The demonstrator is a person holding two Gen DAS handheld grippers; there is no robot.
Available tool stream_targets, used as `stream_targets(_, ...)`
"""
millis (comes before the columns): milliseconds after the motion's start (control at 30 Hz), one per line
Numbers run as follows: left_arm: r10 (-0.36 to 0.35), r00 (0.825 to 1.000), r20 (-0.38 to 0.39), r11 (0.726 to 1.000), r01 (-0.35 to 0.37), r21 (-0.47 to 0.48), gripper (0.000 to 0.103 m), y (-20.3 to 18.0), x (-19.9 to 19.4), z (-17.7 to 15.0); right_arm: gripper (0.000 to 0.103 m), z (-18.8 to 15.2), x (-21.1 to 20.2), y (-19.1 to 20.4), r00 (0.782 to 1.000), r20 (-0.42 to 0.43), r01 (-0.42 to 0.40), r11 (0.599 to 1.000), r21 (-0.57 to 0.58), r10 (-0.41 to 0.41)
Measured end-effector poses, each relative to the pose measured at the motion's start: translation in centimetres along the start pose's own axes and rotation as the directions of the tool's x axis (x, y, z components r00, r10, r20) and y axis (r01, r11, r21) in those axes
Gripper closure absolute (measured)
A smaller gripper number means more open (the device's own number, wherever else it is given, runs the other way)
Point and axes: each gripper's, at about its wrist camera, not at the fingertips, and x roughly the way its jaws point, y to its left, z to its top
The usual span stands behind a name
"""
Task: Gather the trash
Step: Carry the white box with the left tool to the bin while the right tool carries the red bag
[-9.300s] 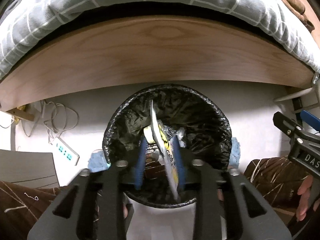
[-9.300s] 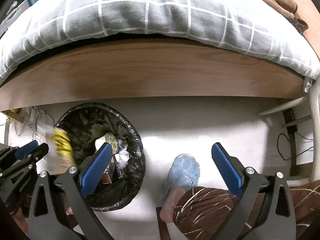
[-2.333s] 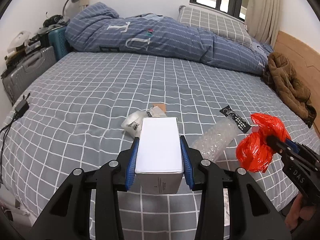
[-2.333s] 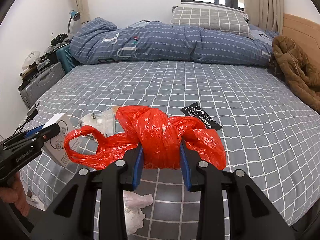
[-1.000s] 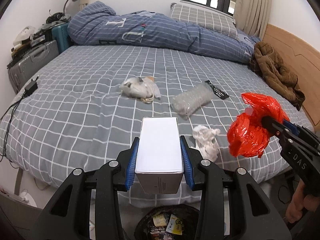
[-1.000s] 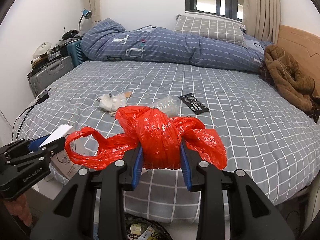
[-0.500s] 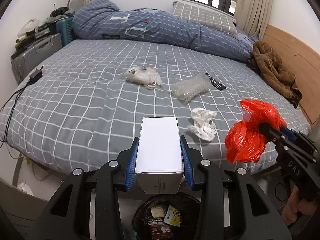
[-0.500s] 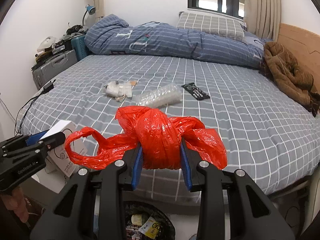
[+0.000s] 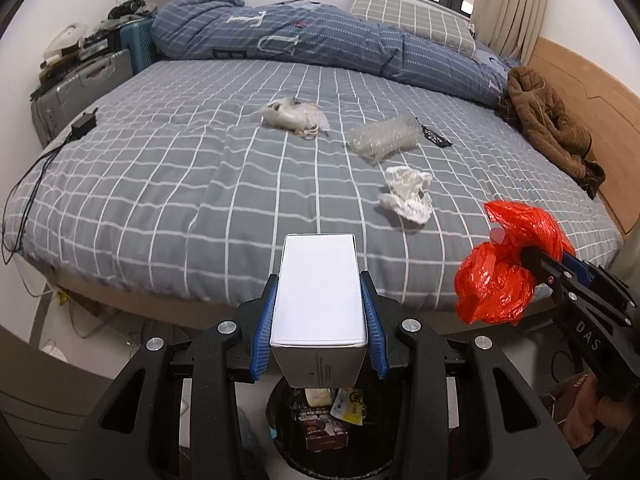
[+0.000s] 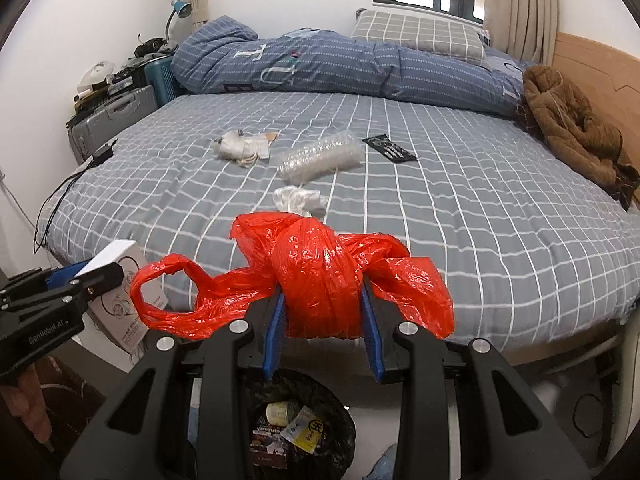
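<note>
My left gripper is shut on a white box and holds it in the air above the black-lined trash bin on the floor. My right gripper is shut on a knotted red plastic bag, also above the bin. The red bag shows at the right of the left wrist view. The white box shows at the left of the right wrist view. On the bed lie a crumpled white tissue, a clear bubble-wrap roll, a white wad and a black wrapper.
The bed with a grey checked sheet fills the middle, its edge just beyond the bin. A blue duvet and pillow lie at the far side. A brown jacket lies at the right. Suitcases stand at the left. A charger cable hangs over the left edge.
Both grippers have drawn back from the bed and tipped down, still holding the box and the red bag. The bin has come further into view below them.
</note>
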Motion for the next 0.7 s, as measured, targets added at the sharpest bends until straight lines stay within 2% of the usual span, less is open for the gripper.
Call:
stream_targets(467,0.007,0.996,-0.087,1.000,-0.007,0.005,0.065,-0.3,-0.3,-4.4,0.071,-4.3,-0.9,-0.7,0.996,-0.085,0.019,1.000,0.013,-0.018)
stream_targets(700,0.017,0.991,-0.135,1.000,-0.017,-0.002,0.065,0.3,1.7,-5.9,0.071,-6.0,0.6,-1.1,0.988,-0.157,0.011,0.999,0.033,-0.005)
